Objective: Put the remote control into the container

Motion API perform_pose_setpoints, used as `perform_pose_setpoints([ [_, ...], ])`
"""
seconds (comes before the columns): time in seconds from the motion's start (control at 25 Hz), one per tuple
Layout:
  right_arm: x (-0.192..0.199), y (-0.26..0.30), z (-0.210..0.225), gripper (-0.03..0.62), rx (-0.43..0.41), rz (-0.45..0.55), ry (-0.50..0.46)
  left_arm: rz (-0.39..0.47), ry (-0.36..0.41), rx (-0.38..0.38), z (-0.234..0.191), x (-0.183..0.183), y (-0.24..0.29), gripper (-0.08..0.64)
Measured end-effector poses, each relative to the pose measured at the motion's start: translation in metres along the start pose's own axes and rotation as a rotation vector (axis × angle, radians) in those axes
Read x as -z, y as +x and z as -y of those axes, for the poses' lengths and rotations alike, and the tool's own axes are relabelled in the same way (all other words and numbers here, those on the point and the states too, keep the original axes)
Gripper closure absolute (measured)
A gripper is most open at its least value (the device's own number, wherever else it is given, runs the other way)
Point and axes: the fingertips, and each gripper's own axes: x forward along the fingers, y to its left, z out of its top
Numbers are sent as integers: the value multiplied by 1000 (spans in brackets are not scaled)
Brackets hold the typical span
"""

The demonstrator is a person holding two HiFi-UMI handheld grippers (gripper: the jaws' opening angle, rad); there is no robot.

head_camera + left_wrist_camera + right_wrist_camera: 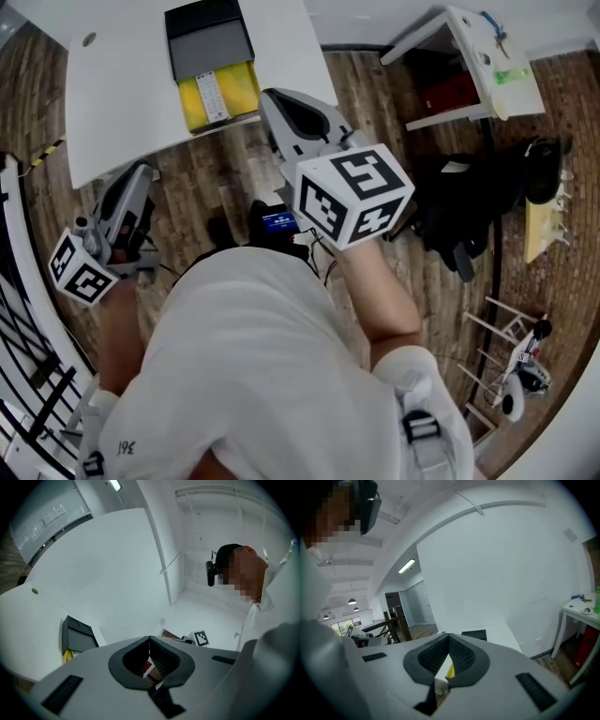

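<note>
Remote (211, 97) is in the container (246, 89), flat on the yellow floor of it, up on the white bench (122, 103). By my read the placing itself is done and this is the clear-away step.

Left gripper (150, 638) has its jaws closed tip to tip with nothing between them. Right gripper (449, 636) is the same, jaws together and empty; the yellow showing through its gap is the container beyond, not a load. In the head view both hang off the bench, over the wooden floor (206, 178) near the person's body, the right one's tip just at the bench edge near the container, the left well apart from it.

The remote's long axis runs away from the person, from the container's near wall toward the black tray (208, 37) that butts against the far side, leaning slightly to the right at its near end. Which end carries the emitter is too small to tell.

What the next move calls for, I'd judge, is little: no fresh grasp, just keeping both grippers clear of the bench edge. If anything, a look that the remote sits fully inside the walls, which it appears to do.
</note>
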Motion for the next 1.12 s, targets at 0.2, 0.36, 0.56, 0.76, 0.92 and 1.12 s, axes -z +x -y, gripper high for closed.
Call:
perform_pose_setpoints([
  [0.2, 15, -13, 4, 591, 8, -16, 20, -11, -20, -23, -1, 12, -8, 554],
  [0.36, 27, -19, 6, 591, 12, -31, 37, -18, -35, -33, 1, 21, -12, 554],
  [0.56, 40, -18, 7, 591, 10, -51, 53, -27, -50, -38, -2, 28, -12, 554],
  [0.76, 53, -14, 7, 591, 16, -74, 68, -37, -68, -41, -5, 33, -12, 554],
  [0.92, 59, -14, 8, 591, 23, -89, 70, -39, -75, -42, -7, 34, -13, 554],
  [1.12, 59, -15, 10, 592, 38, -97, 56, -42, -81, -44, -7, 36, -12, 554],
])
